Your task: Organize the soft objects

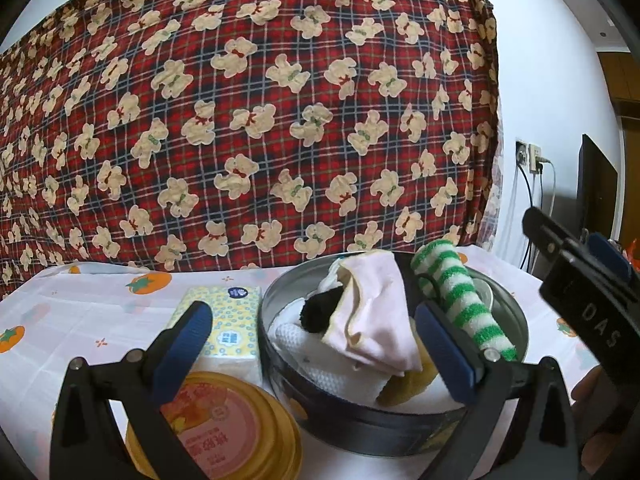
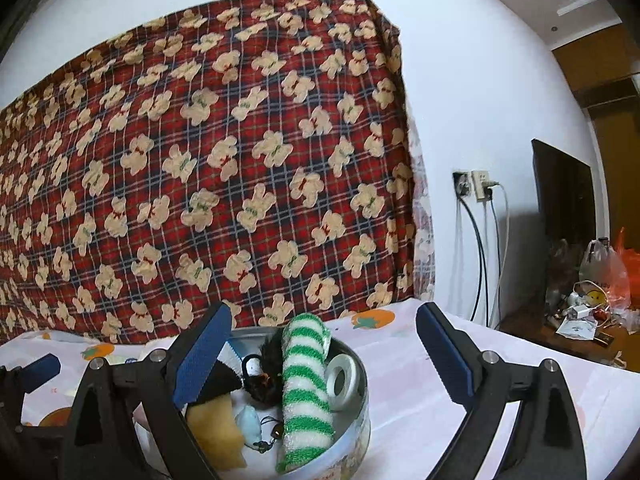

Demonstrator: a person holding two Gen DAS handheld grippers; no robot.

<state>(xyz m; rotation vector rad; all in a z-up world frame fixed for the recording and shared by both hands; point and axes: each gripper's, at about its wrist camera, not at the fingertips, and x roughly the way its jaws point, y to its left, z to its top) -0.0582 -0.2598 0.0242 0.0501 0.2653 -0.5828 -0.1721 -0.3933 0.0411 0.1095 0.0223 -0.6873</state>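
A round metal tin (image 1: 267,300) stands on the table and holds several soft things. In it lie a pink cloth (image 1: 372,316), a green-and-white striped fuzzy roll (image 1: 460,296), a white towel (image 1: 304,346), a black pompom (image 1: 318,308) and a yellow sponge (image 1: 404,386). My left gripper (image 1: 320,344) is open, its jaws straddling the tin's near left side with nothing held. My right gripper (image 2: 324,356) is also open and hovers over the tin (image 2: 360,404), above the striped roll (image 2: 306,384). A white tape roll (image 2: 342,380) leans beside that roll.
A tissue pack (image 1: 228,320) and a yellow-rimmed lid (image 1: 224,420) lie left of the tin on the fruit-print tablecloth (image 1: 100,312). A red plaid bear blanket (image 1: 260,120) hangs behind. Cables and a dark screen (image 2: 560,220) are at the right, with cluttered bags (image 2: 600,272).
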